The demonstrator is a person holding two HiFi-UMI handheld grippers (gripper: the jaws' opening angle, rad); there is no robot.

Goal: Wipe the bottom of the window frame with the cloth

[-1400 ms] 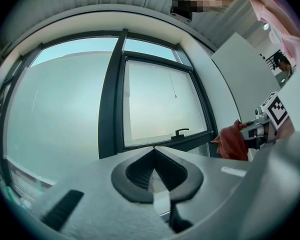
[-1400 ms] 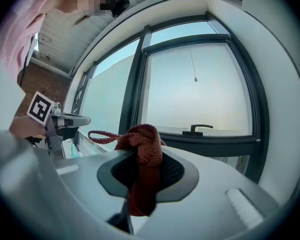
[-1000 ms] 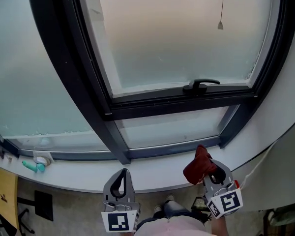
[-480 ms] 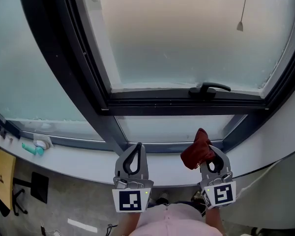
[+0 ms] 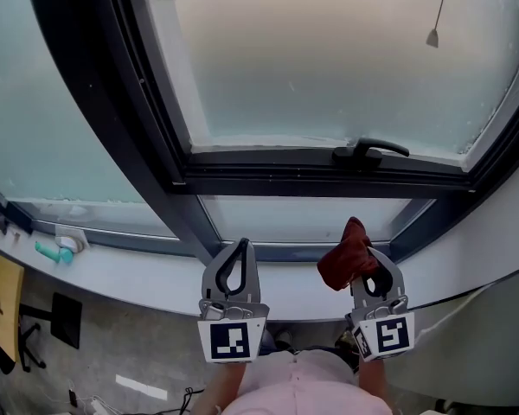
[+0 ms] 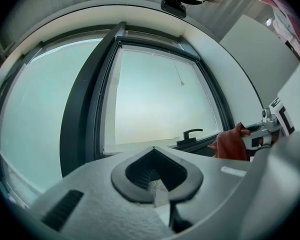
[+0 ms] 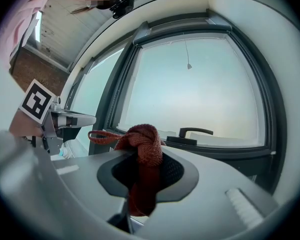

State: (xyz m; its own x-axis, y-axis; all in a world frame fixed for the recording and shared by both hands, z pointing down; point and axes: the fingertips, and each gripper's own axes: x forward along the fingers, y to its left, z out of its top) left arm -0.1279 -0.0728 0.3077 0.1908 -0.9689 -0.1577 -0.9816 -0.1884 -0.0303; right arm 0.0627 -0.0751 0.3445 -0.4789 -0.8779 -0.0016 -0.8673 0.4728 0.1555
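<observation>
A dark red cloth (image 5: pixel 346 255) is bunched in my right gripper (image 5: pixel 361 254), which is shut on it just in front of the dark bottom rail of the window frame (image 5: pixel 285 252). In the right gripper view the cloth (image 7: pixel 142 143) sticks up from between the jaws in a knot. My left gripper (image 5: pixel 241 245) is shut with nothing in it, over the white sill (image 5: pixel 156 275), beside the frame's slanted post. From the left gripper view, its jaws (image 6: pixel 153 150) meet and the cloth (image 6: pixel 232 143) shows at the right.
A black window handle (image 5: pixel 370 152) sits on the sash rail above the cloth. A blind cord pull (image 5: pixel 433 37) hangs at the upper right. A teal and white object (image 5: pixel 59 249) lies on the sill at the left. A yellow board (image 5: pixel 0 296) stands below.
My left gripper has come up from below the sill's edge to over the sill and closer to the right one. The right gripper, still holding the cloth, has shifted slightly toward the frame.
</observation>
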